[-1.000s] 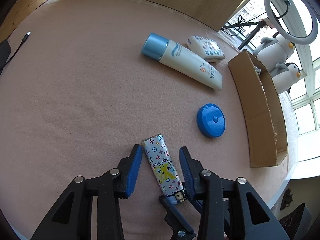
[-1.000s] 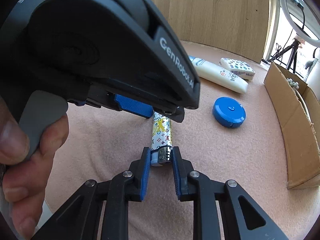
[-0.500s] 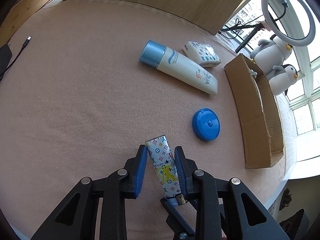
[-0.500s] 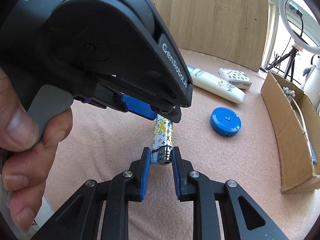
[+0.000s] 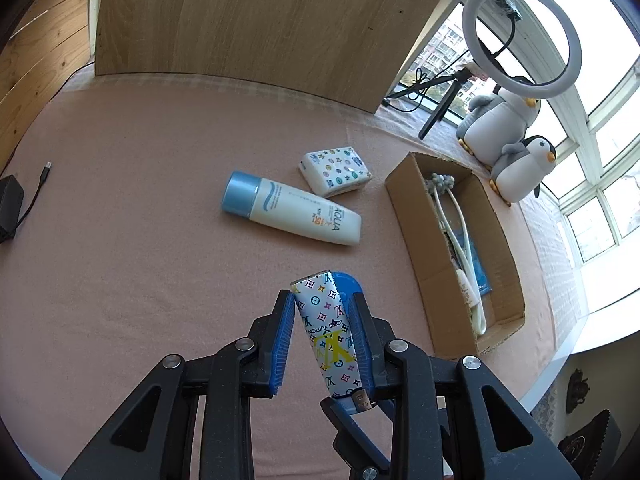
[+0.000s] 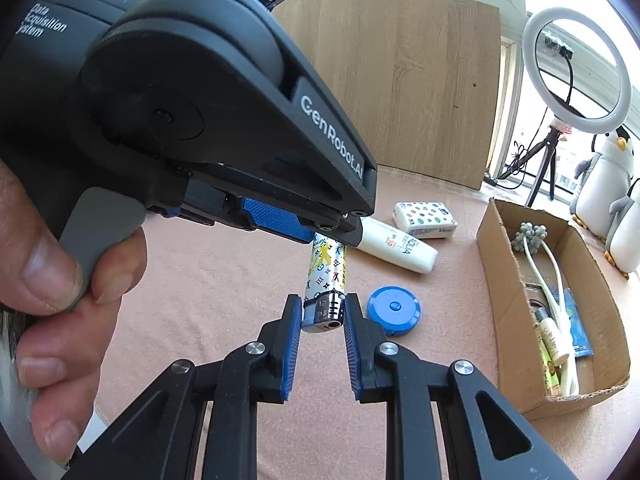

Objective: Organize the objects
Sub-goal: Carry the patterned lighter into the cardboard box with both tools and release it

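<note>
Left tongs [image 5: 324, 332]: gripping the patterned lighter [image 5: 326, 332] by its body, lifting it off the pink counter [image 5: 140, 220].
Right tongs [image 6: 320, 320]: pinching the lighter's metal head.
Cardboard box [image 5: 420, 248]: sitting near the counter's right edge.

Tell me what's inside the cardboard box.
The cardboard box holds a white stalk with grey-green buds, a small cream bottle and something flat and blue. The box's near wall hides the bottom end, so anything lower cannot be seen.

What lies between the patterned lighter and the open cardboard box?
Only the round blue tape measure, lying low on the pink cloth. The white patterned lighter is held above it; the brown cardboard box is open-topped.
</note>
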A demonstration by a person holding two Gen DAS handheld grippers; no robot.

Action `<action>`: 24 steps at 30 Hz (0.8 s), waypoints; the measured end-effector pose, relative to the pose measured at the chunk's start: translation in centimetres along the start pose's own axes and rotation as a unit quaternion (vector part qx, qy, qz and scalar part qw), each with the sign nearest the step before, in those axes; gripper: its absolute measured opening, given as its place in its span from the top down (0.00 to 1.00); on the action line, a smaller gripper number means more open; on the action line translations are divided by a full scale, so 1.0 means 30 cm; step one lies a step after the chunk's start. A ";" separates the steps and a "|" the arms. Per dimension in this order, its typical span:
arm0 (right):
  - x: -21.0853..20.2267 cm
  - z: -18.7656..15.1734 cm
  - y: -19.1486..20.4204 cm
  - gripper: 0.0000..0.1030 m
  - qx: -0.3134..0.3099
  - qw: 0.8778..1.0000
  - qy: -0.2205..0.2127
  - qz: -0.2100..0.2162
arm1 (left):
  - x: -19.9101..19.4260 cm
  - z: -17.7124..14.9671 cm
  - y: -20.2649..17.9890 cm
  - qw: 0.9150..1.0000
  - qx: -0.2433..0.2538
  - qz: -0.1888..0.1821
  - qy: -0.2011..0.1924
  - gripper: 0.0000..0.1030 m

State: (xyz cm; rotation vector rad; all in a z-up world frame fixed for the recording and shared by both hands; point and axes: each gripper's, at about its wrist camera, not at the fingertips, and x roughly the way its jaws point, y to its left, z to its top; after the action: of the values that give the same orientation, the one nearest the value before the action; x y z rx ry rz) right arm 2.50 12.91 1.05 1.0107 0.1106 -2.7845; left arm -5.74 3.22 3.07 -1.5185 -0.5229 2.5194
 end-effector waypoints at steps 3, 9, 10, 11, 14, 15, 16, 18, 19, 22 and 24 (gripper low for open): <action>-0.013 0.007 -0.047 0.82 0.008 1.000 -0.006 -0.012 | 0.008 0.022 -0.053 1.000 0.013 -0.007 0.001 0.71; -0.038 0.005 -0.182 0.82 0.034 0.998 -0.015 -0.051 | 0.092 0.066 -0.220 0.998 0.051 -0.030 0.010 0.71; -0.043 0.003 -0.211 0.82 0.040 0.997 -0.016 -0.060 | 0.108 0.073 -0.254 0.998 0.060 -0.036 0.012 0.71; -0.050 -0.001 -0.240 0.82 0.046 0.996 -0.017 -0.068 | 0.126 0.078 -0.292 0.997 0.068 -0.041 0.014 0.71; -0.076 -0.018 -0.323 0.82 0.064 0.994 -0.017 -0.092 | 0.184 0.091 -0.399 0.994 0.092 -0.056 0.024 0.71; -0.084 -0.025 -0.347 0.82 0.070 0.992 -0.016 -0.100 | 0.205 0.094 -0.435 0.993 0.100 -0.061 0.027 0.71; -0.087 -0.031 -0.375 0.82 0.076 0.991 -0.015 -0.106 | 0.227 0.095 -0.468 0.992 0.107 -0.064 0.030 0.71; -0.116 -0.052 -0.400 0.82 0.086 0.989 -0.012 -0.118 | 0.266 0.097 -0.529 0.990 0.120 -0.072 0.038 0.71; -0.121 -0.059 -0.418 0.82 0.090 0.988 -0.011 -0.123 | 0.285 0.098 -0.555 0.988 0.125 -0.075 0.042 0.71; -0.130 -0.083 -0.462 0.82 0.101 0.986 -0.006 -0.135 | 0.337 0.096 -0.618 0.986 0.135 -0.082 0.052 0.70; -0.124 -0.095 -0.486 0.82 0.107 0.984 0.002 -0.140 | 0.369 0.090 -0.645 0.985 0.144 -0.081 0.059 0.69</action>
State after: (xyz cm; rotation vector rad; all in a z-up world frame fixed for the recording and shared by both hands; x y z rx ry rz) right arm 4.32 28.12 1.39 1.1289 -0.0522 -3.1018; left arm -14.28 23.97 2.27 -1.4408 -0.2414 2.2507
